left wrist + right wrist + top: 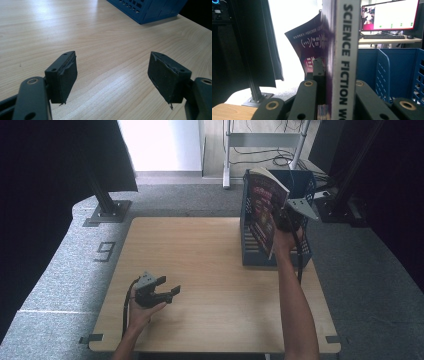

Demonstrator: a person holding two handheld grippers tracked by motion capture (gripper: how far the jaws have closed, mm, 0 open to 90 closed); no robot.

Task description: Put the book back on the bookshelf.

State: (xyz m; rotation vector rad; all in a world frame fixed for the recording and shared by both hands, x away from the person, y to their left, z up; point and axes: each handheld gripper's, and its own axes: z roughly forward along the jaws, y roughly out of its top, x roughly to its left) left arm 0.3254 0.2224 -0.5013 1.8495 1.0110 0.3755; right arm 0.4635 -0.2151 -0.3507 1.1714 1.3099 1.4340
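A paperback book [265,207] with a dark purple cover is held upright over the blue slotted file rack [250,247] at the table's far right. My right gripper [286,220] is shut on it. In the right gripper view the book's white spine [345,62] reads "SCIENCE FICTION" and stands clamped between the two black jaws, while its front cover bows away to the left. My left gripper [167,290] rests low over the wooden table [200,270] near the front left, held in a hand. Its pads [65,75] stand wide apart with only bare wood between them.
The blue rack's dividers [383,72] stand just right of the book. A corner of the rack [147,10] lies beyond the left gripper. Black curtains and metal frame posts [107,202] flank the table. A desk with a lit monitor [390,15] stands behind.
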